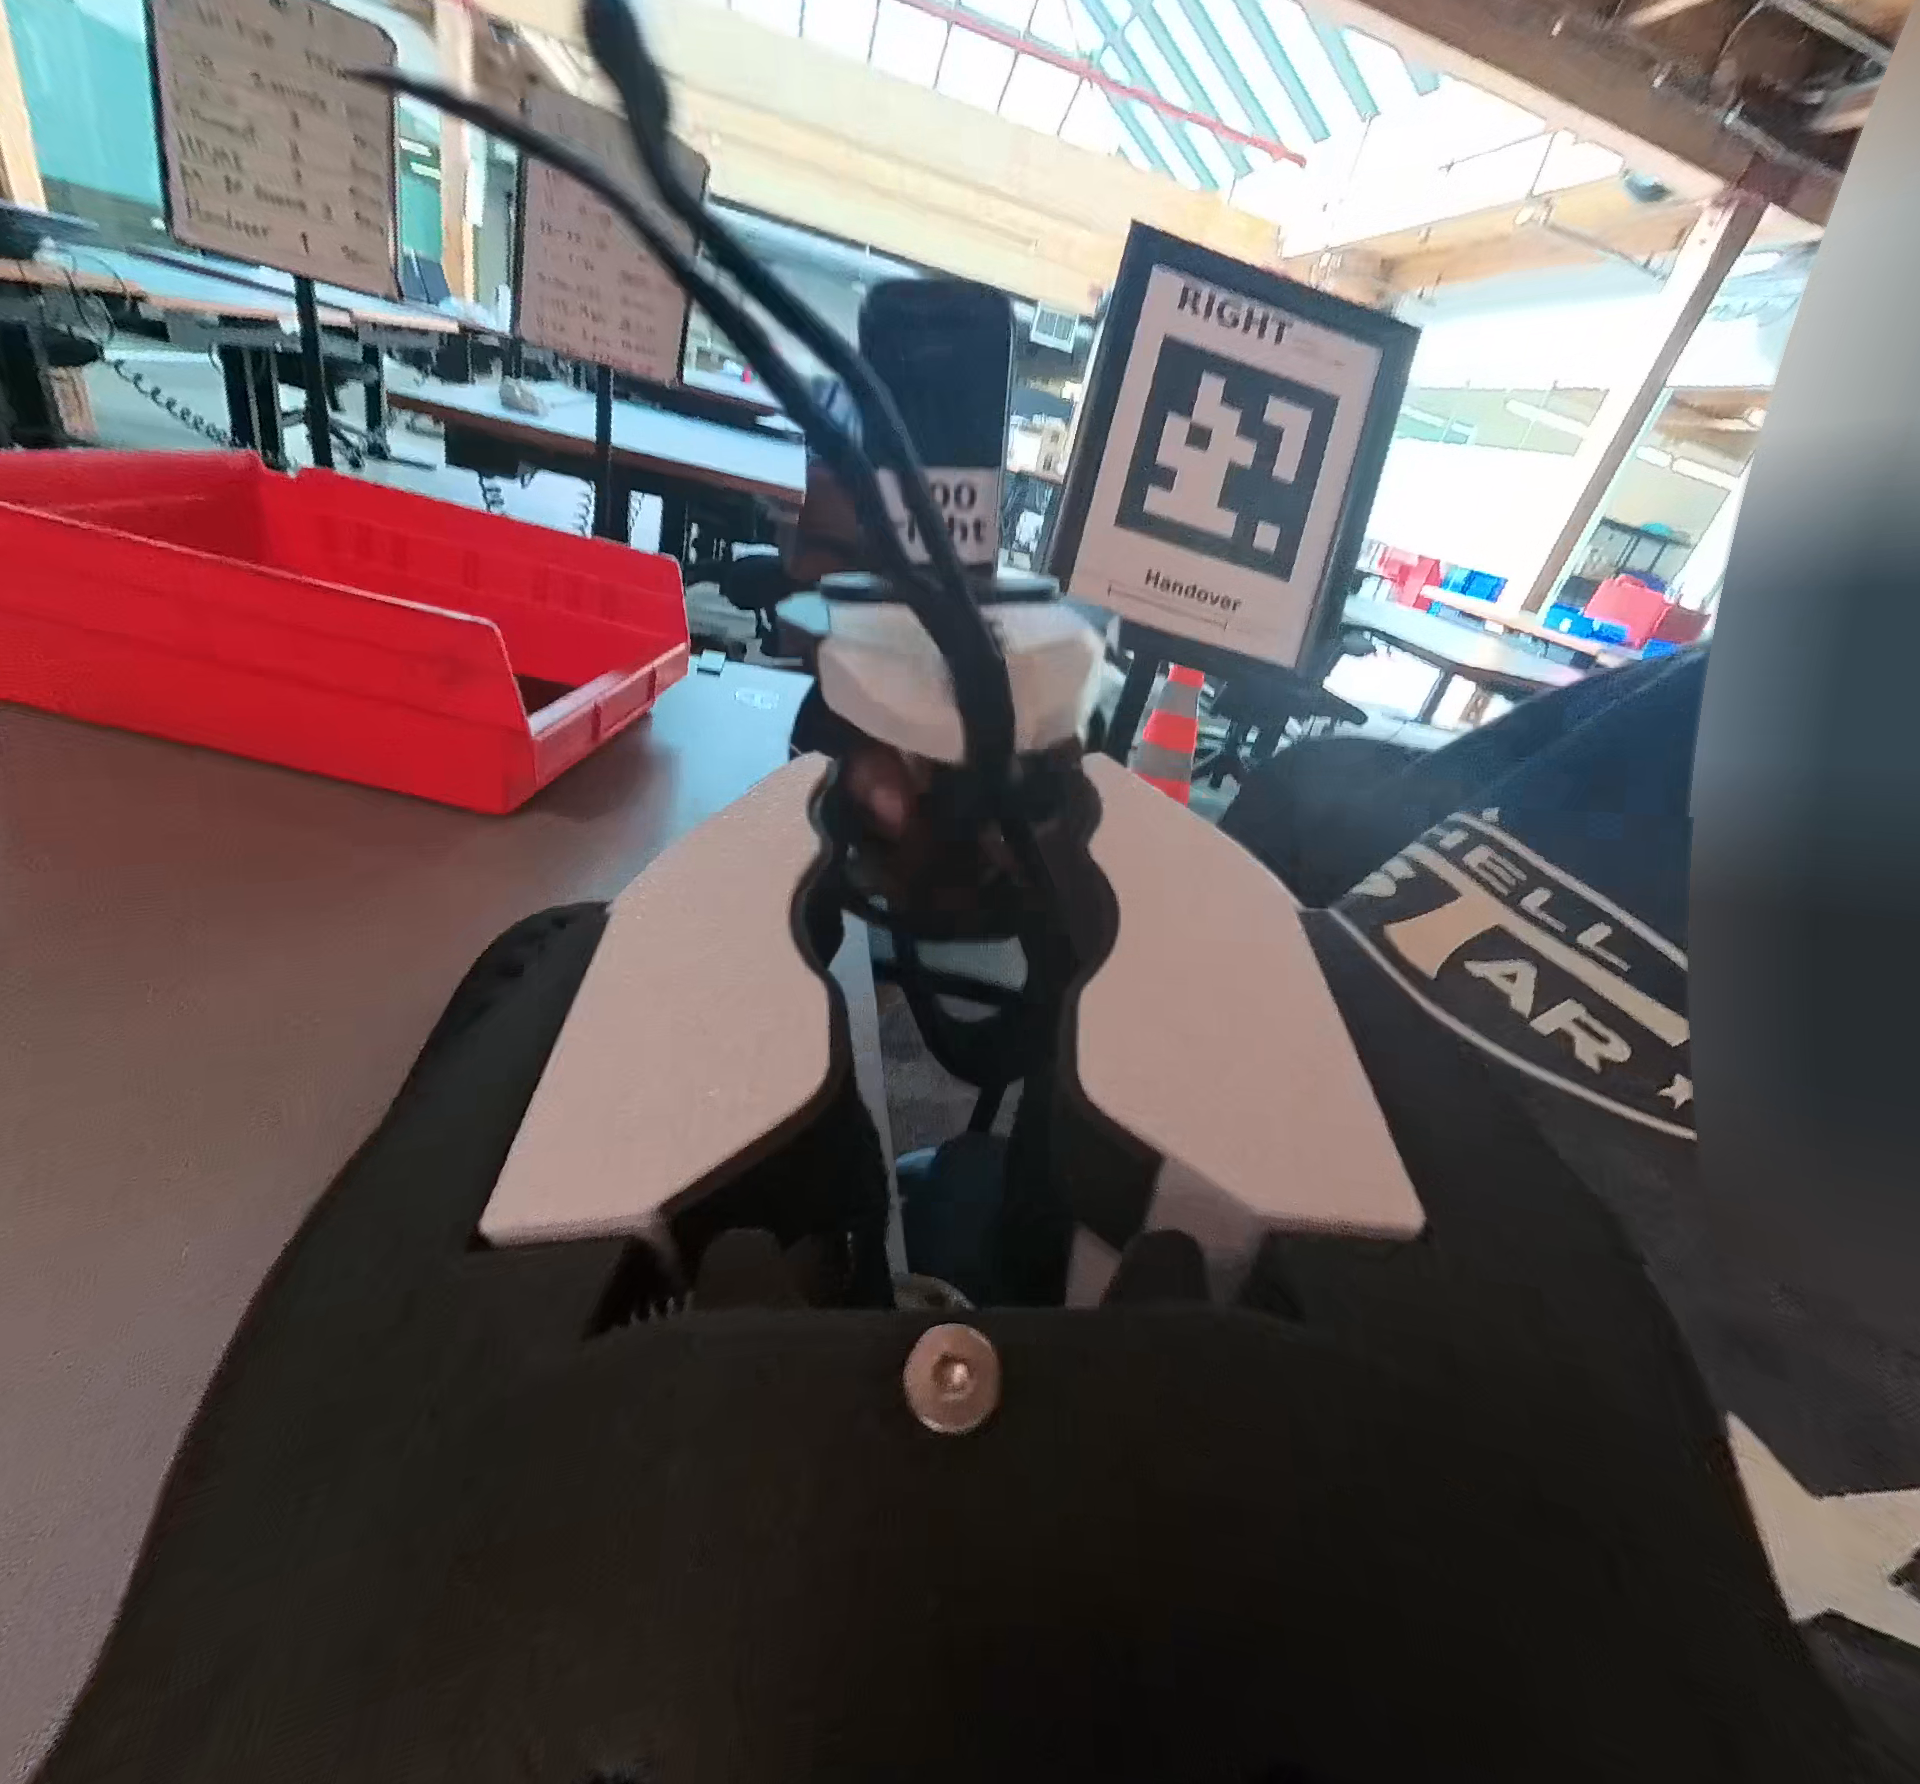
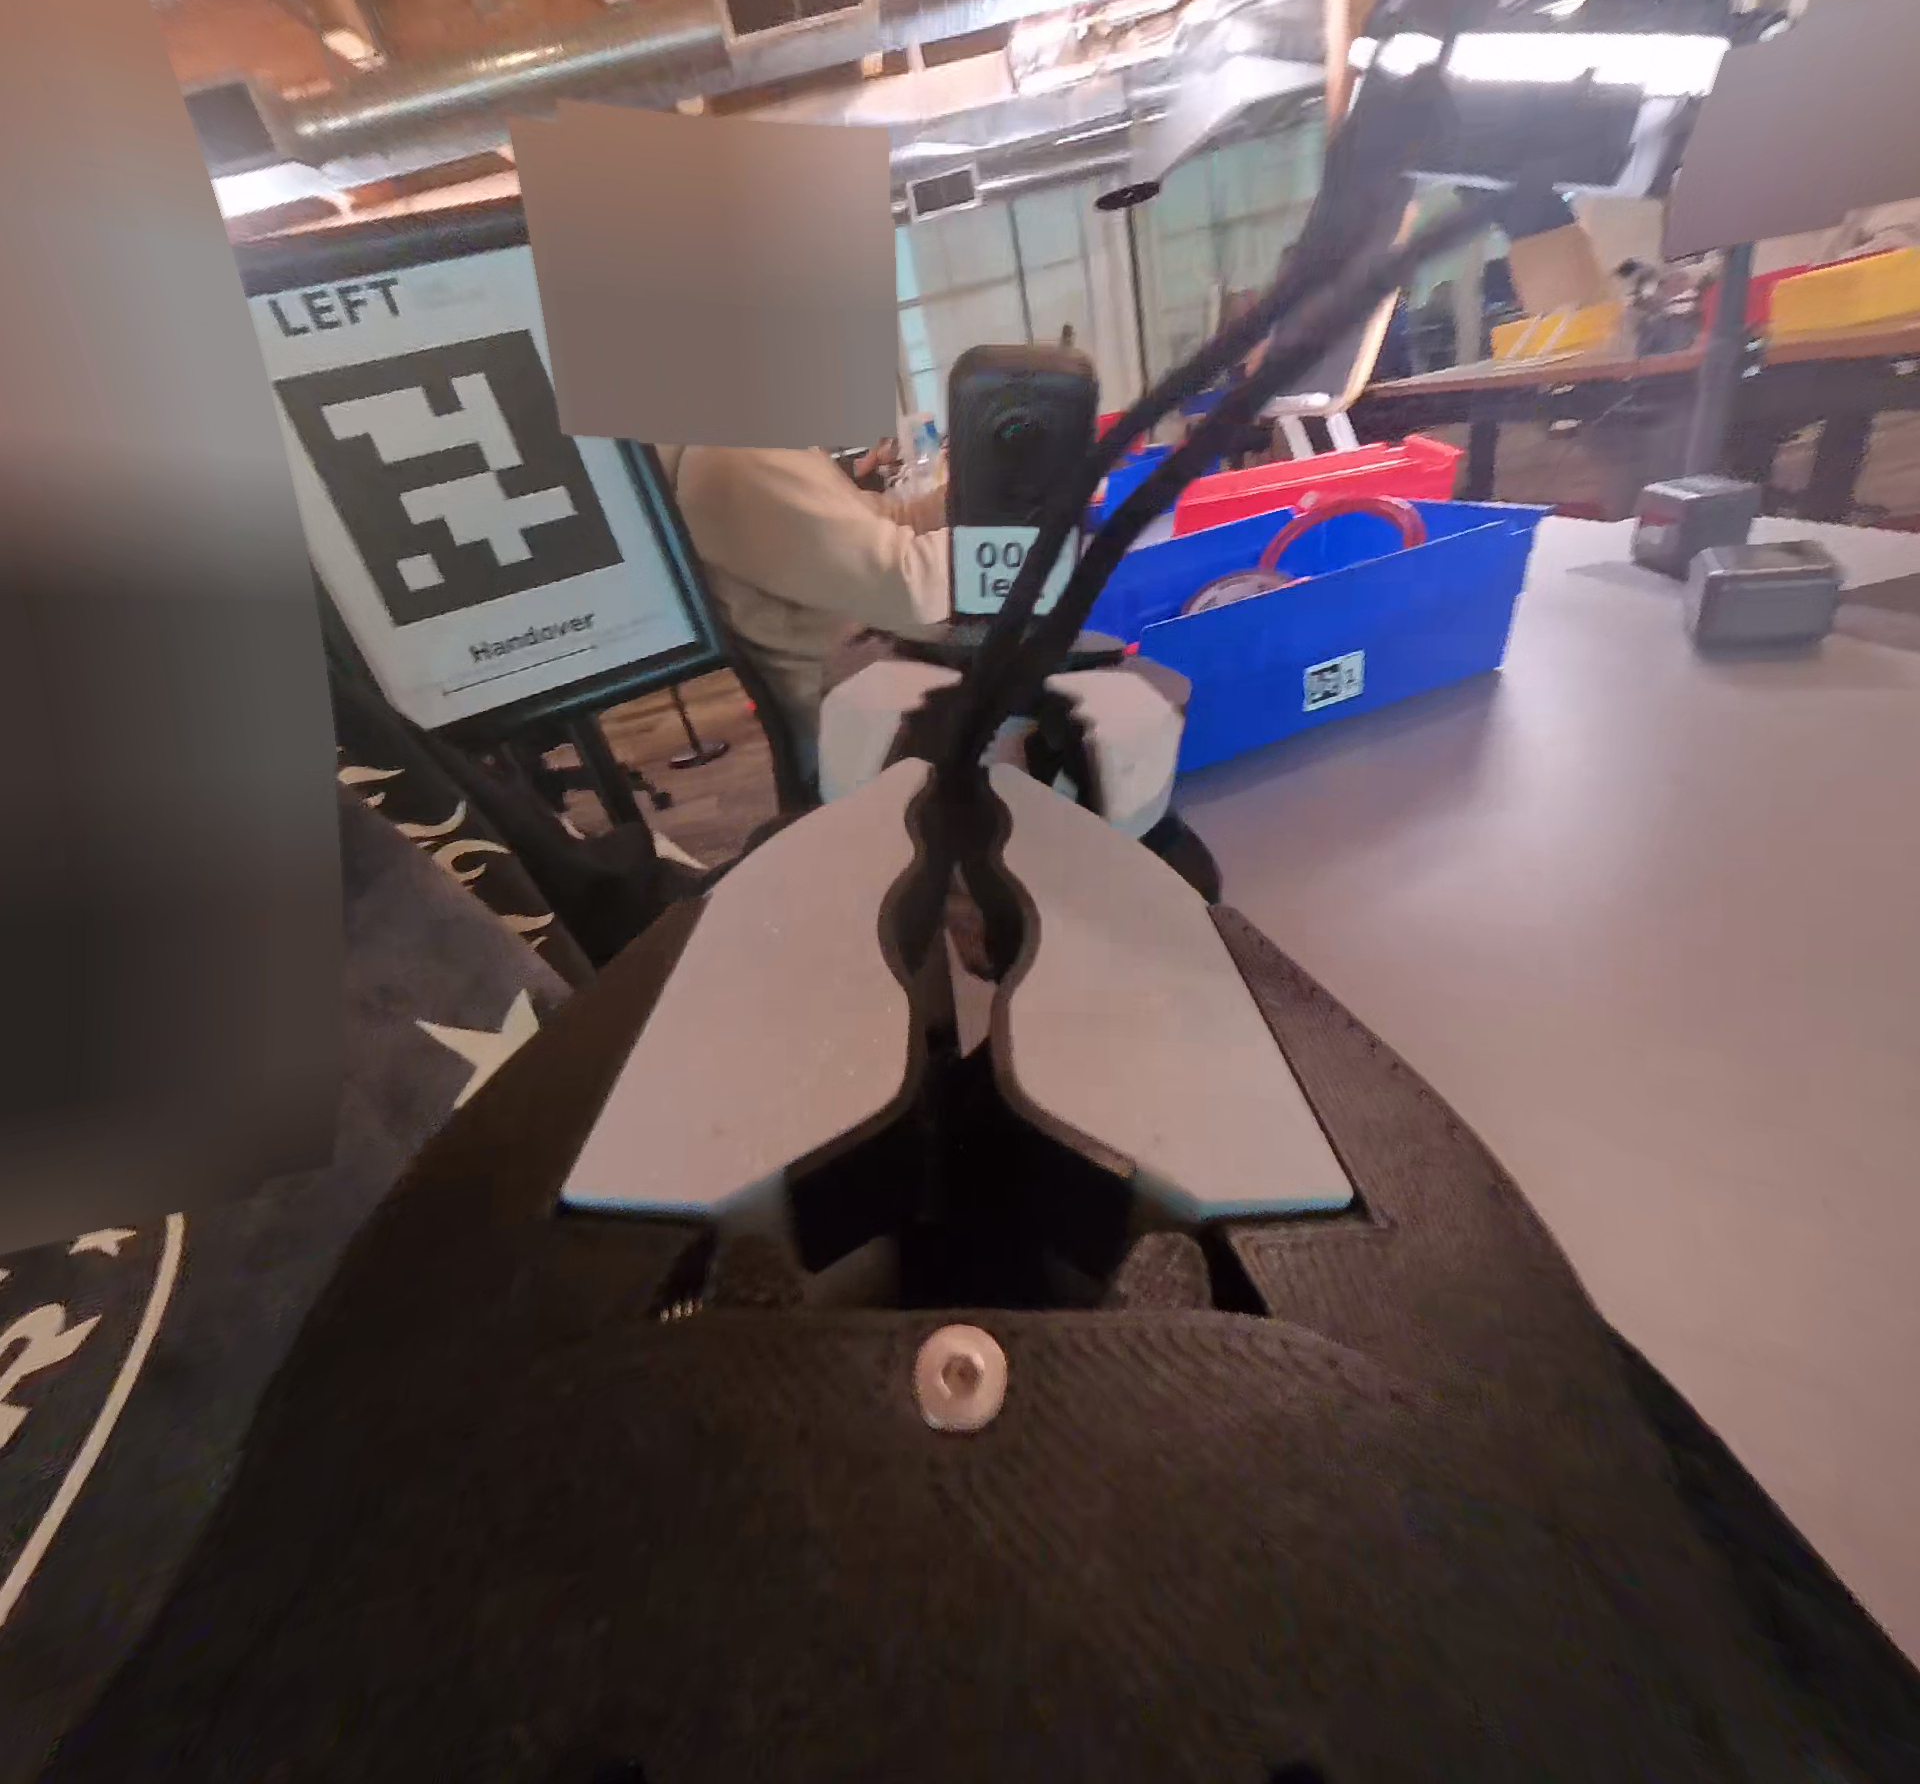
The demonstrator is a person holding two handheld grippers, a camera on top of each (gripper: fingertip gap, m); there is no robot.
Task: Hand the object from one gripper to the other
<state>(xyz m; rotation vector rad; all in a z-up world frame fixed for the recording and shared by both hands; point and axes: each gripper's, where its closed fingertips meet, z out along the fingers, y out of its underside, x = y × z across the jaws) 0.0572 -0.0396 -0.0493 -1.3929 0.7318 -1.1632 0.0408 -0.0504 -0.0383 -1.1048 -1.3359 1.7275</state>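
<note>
The right gripper [image 2: 958, 789] is clamped on a bundle of black cords [image 2: 1164, 446]; the left gripper [image 1: 951, 778] faces it tip to tip, its fingers parted around the same cords [image 1: 727, 280]. Behind each stands a printed marker sign [image 1: 1226, 456] — a red bin [image 1: 343, 612] shows only on the left, a blue bin [image 2: 1330, 633] only on the right.

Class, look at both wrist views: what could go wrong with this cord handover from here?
1. Only the right gripper clamps the black cords. The left gripper is open around them, so releasing early would probably drop them.
2. The two grippers nearly meet head-on, so closing the left one might knock them together.
</note>
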